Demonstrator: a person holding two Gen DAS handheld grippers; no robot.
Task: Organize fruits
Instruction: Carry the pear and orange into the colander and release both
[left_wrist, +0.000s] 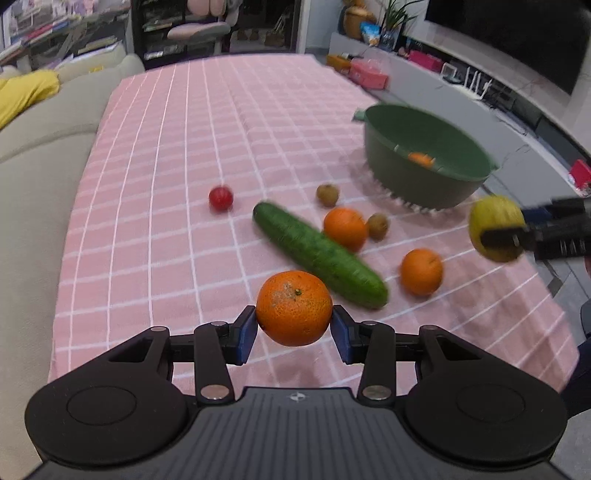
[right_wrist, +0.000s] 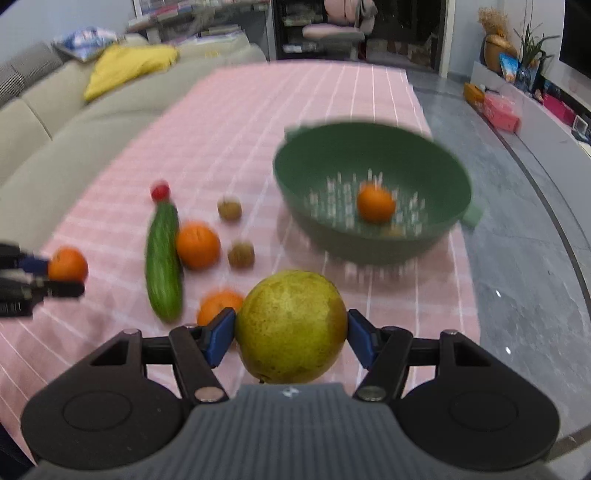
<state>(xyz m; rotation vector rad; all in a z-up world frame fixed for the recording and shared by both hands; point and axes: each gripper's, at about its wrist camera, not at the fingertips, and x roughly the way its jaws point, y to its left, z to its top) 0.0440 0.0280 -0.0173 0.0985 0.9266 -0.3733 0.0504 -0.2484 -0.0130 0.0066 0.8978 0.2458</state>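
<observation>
1. Green plastic colander is the target both loads turn on: in the right wrist view it sits up and to the right of the right claw, just beyond it; in the left wrist view it lies at the upper right of the frame, well apart from the left claw. I judge the right arm the nearer one.
2. Right claw is clenched on a yellow-green pear (or a fruit of that kind; the view is blurred), held off the desk.
3. Left claw is clenched on an orange, raised above the pink checked cloth.
4. One small orange fruit already lies in the colander.
5. On the desk remain a cucumber, long axis running from upper left to lower right of the left wrist frame, two more oranges, two small brown fruits and a red one.
6. No brand or legible writing shows; only a small emblem on each handle, too small to read.
</observation>
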